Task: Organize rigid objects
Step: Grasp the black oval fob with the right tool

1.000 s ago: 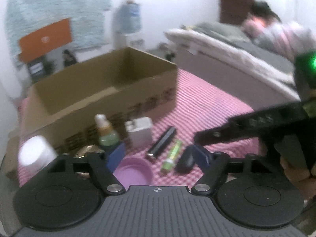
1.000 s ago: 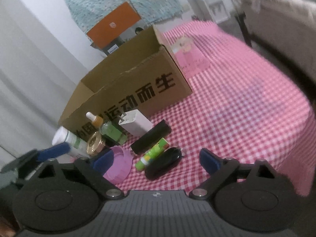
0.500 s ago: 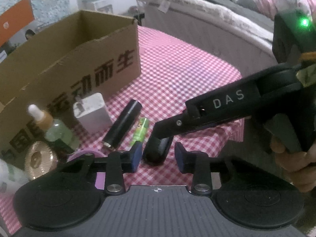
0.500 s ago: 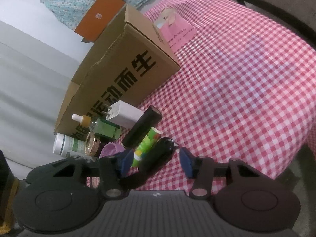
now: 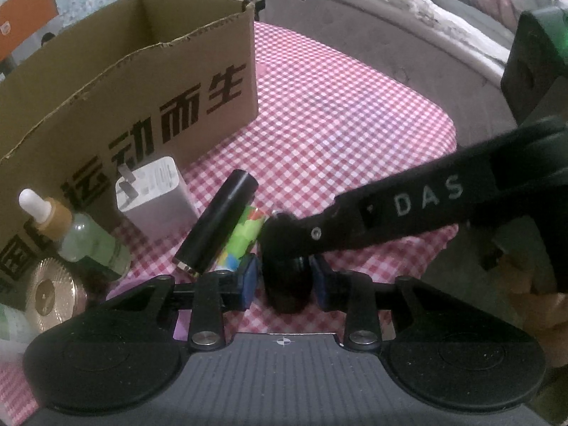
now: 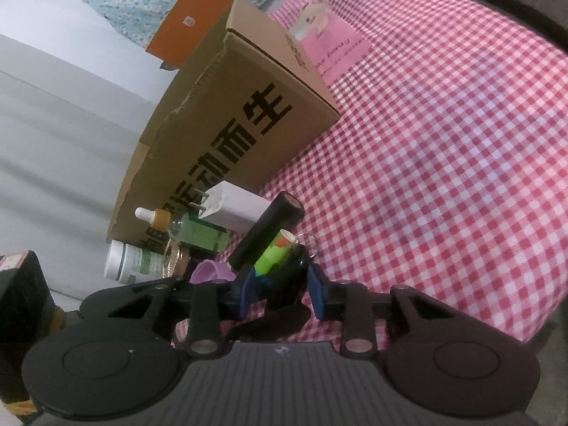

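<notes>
A black oval object with a key ring [image 5: 285, 277] lies on the checked cloth. My left gripper [image 5: 284, 278] has its blue pads closed against its sides. My right gripper [image 6: 282, 287] is also closed around the same black object [image 6: 289, 277], and its finger reaches across in the left wrist view [image 5: 390, 213]. Beside it lie a green tube [image 5: 241, 238], a black cylinder [image 5: 216, 227] and a white charger [image 5: 152, 191]. The open cardboard box [image 5: 142, 81] stands behind them.
A dropper bottle [image 5: 81, 238], a gold-lidded jar [image 5: 53, 291], a white bottle [image 6: 131, 259] and a purple dish [image 6: 209, 271] crowd the left. A pink card [image 6: 330, 46] lies beyond the box. A bed [image 5: 390, 17] stands past the table edge.
Both grippers have moved down and in onto the black object and narrowed from wide open to closed on it.
</notes>
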Tool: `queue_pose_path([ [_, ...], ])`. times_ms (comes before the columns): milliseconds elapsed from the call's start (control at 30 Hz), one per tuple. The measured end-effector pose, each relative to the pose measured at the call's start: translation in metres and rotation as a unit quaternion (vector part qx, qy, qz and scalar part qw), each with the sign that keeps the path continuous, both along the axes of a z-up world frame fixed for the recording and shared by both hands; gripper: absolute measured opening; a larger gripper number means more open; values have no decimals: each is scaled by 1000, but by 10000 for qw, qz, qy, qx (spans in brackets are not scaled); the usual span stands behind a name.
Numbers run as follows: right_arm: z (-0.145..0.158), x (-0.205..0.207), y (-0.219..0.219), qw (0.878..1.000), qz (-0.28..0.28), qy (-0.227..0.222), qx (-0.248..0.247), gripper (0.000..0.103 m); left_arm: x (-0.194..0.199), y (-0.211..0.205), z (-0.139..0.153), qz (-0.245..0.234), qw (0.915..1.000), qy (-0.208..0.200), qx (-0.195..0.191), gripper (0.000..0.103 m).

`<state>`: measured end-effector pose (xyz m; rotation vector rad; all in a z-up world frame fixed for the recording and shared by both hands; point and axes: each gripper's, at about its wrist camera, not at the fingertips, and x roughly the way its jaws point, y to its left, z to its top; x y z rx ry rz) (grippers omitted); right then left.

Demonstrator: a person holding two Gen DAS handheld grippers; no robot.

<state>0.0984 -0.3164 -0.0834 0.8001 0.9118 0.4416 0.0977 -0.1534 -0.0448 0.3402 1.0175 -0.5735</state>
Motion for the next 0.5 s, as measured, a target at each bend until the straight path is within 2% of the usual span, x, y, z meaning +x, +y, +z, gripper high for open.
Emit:
queue_pose_path([
  [267,-1,5,9,9999,22,-92,-111,23,-3,3,-1,6,9999,-121,-104,21],
  [500,13,1,22,9990,52,-320,-313,21,-15,14,11,96,9986,-375,-354,20],
])
